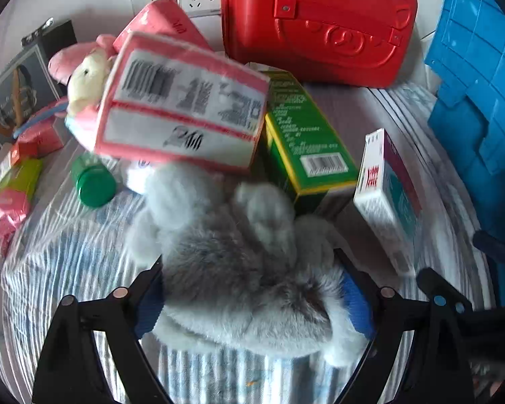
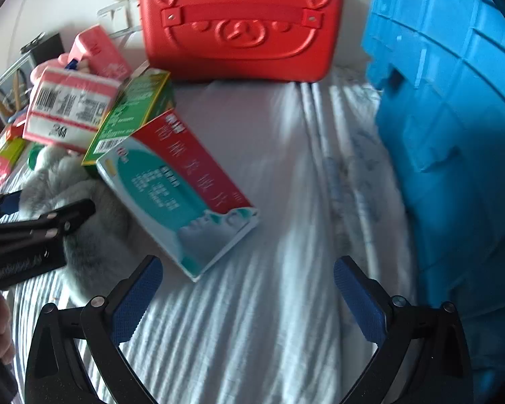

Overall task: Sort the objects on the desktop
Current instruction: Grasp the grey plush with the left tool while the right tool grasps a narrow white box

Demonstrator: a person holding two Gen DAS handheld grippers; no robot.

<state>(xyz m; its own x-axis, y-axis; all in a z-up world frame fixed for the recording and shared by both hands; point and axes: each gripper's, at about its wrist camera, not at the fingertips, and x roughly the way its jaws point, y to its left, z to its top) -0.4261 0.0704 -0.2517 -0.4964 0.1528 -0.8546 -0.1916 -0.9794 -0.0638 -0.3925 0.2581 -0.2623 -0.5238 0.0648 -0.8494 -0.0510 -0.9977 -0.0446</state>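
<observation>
Left wrist view: red case (image 1: 320, 23) at back by wall, blue crate (image 1: 481, 94) on right. Pink box (image 1: 181, 104) tilted atop pile w/ green box (image 1: 306, 141) beside it. Left gripper (image 1: 252, 299) fingers clamped on grey plush (image 1: 239, 269), over striped cloth (image 1: 77, 262). Right gripper (image 2: 249, 299) fingers wide apart, nothing between them, above cloth; teal-red box (image 2: 178, 195) just ahead.

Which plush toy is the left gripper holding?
The grey plush, clamped between the left gripper fingers. The pink-and-cream plush lies untouched behind the pink box.
</observation>
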